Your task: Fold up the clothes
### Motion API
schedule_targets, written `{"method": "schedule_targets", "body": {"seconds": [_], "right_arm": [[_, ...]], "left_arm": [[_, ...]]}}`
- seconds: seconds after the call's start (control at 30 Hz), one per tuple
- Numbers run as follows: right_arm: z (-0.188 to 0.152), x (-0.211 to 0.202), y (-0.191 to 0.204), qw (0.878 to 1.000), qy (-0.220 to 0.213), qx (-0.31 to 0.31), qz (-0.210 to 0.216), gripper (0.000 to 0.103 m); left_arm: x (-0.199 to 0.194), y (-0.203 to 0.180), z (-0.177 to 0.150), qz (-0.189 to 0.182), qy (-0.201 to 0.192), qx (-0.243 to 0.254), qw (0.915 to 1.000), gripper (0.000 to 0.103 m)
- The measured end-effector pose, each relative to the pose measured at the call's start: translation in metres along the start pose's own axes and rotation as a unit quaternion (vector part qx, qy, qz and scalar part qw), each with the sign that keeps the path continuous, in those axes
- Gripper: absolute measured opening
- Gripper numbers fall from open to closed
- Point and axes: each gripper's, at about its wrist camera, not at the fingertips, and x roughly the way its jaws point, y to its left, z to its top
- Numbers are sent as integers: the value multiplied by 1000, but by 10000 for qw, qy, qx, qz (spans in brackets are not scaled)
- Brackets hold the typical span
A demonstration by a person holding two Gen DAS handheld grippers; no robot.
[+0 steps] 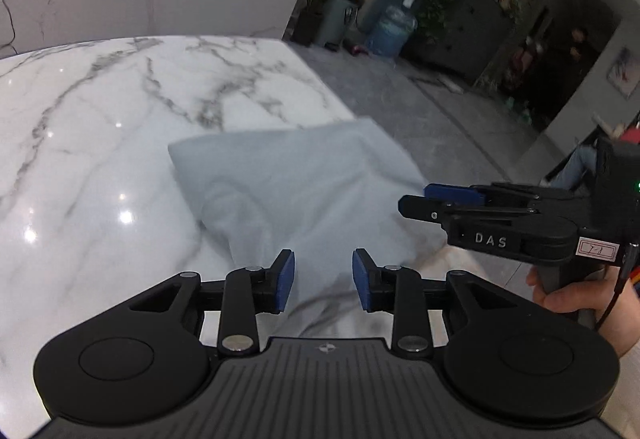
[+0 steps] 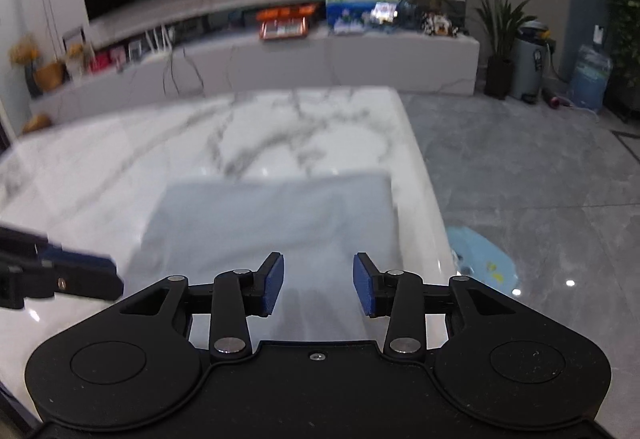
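Observation:
A pale blue-white folded garment [image 1: 304,191] lies on the white marble table [image 1: 100,127], near its right edge. It also shows in the right wrist view [image 2: 272,215], blurred. My left gripper [image 1: 323,281] is open and empty, just above the garment's near end. My right gripper [image 2: 319,285] is open and empty over the garment's near edge. The right gripper also shows side-on in the left wrist view [image 1: 416,201], at the garment's right side, held by a hand. The left gripper's fingers [image 2: 80,271] show at the left of the right wrist view.
The table's right edge [image 2: 424,175] drops to a grey tiled floor. A light blue round object [image 2: 484,259] lies on the floor beside the table. A low marble bench [image 2: 320,59] with boxes, potted plants [image 2: 500,39] and a water bottle [image 1: 390,31] stand beyond.

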Motion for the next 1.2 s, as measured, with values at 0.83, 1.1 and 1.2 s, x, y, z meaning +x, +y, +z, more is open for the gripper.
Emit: {"method": "schedule_targets", "body": {"seconds": [0.83,1.1,1.2], "right_arm": [[-47,-82,80,9838,-868,1522,-389,46],[-57,-88,106,9807,-1151,1454,-625,48],[-58,-92,106,9783,-1288,1520,-559,48]], "left_arm": [[-63,-2,-45,633,-775,143,9949,73],[-74,7,-50,923,-858,14,9920,74],[-76,12,-51,906,-896,-102,9918,74]]}}
